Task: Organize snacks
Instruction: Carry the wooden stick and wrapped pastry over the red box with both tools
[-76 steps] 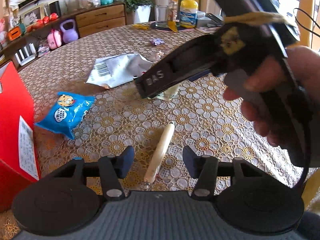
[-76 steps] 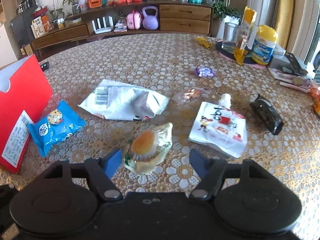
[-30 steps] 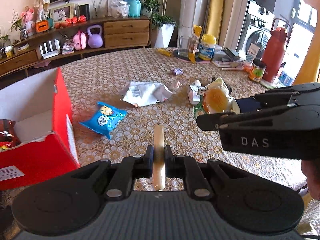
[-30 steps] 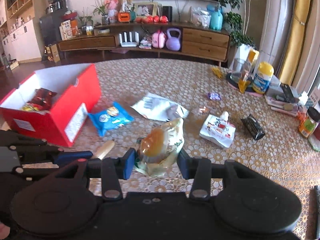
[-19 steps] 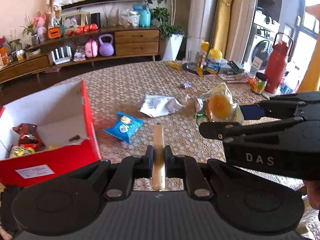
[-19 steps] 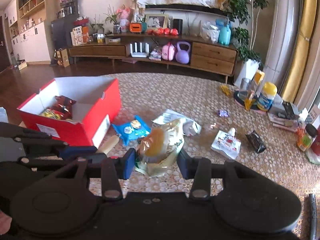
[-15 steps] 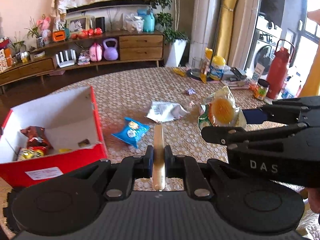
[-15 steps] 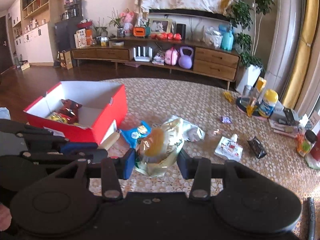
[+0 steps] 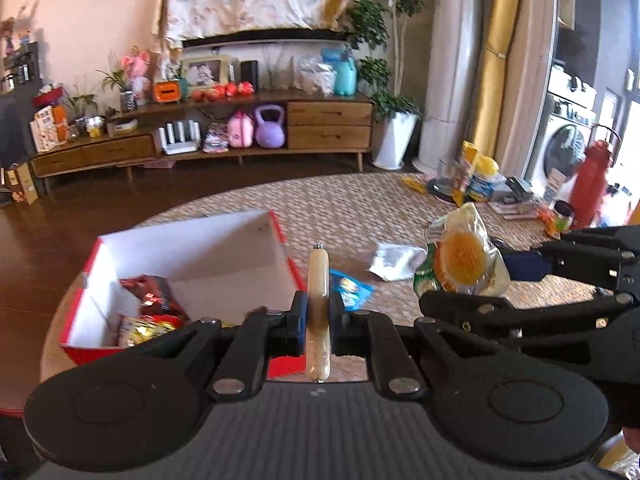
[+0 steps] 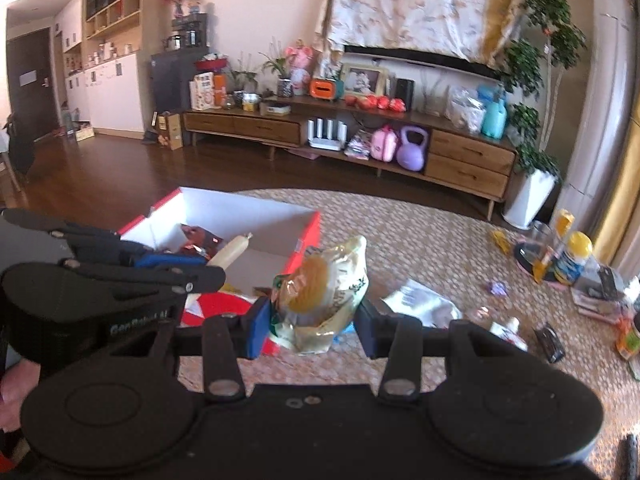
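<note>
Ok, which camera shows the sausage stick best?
The left wrist view: the sausage stands full length, centred in the left gripper. The right wrist view shows only its far end poking over the box.

A long low wooden sideboard runs along the pale back wall, with drawers at its right end and open shelves in the middle. On its top stand a framed photo, a small orange box and a teal bottle; a purple kettlebell sits in a shelf bay. A patterned cloth hangs above. The floor is dark wood. A potted tree stands at the sideboard's right end, beside yellow curtains. Daylight enters from the right.
</note>
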### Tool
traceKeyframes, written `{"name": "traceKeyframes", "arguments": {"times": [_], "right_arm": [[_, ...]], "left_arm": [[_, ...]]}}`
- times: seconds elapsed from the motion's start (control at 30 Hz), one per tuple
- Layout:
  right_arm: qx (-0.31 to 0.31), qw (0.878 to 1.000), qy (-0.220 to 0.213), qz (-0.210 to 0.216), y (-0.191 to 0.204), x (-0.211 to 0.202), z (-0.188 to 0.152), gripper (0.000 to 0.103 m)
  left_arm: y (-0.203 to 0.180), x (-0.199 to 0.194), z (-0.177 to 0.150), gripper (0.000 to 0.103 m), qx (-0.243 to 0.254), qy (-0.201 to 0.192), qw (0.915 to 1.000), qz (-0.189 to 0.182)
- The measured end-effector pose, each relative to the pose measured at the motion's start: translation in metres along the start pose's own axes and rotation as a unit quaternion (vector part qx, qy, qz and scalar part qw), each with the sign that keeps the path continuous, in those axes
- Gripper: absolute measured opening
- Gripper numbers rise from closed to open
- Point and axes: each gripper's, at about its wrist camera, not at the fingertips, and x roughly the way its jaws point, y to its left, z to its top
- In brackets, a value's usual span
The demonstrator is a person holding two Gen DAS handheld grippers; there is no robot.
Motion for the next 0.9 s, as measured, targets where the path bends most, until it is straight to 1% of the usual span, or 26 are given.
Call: {"name": "traceKeyframes", "arguments": {"times": [0.2, 0.4, 0.63, 0.9], "right_arm": [[-0.020, 1.000, 0.001, 0.018, 0.028, 0.019, 0.018, 0.042], [-0.030, 0.999, 0.008, 0.030, 0.049, 0.046, 0.033, 0.042], [-0.038, 0.998, 0.028, 0.031, 0.067, 0.085, 0.041, 0.043], [-0.037, 0.997, 0.055, 0.036, 0.072, 0.133, 0.042, 0.043]], "left_arm": [[0.039, -0.005, 0.008, 0.010, -0.017, -0.004, 0.9996, 0.024], [0.079, -0.001, 0.015, 0.011, -0.024, -0.007, 0.9981, 0.057], [0.125, 0.021, 0.021, 0.010, -0.040, 0.007, 0.9953, 0.088], [0.162, 0.061, 0.018, 0.011, -0.055, 0.039, 0.9924, 0.104]]}}
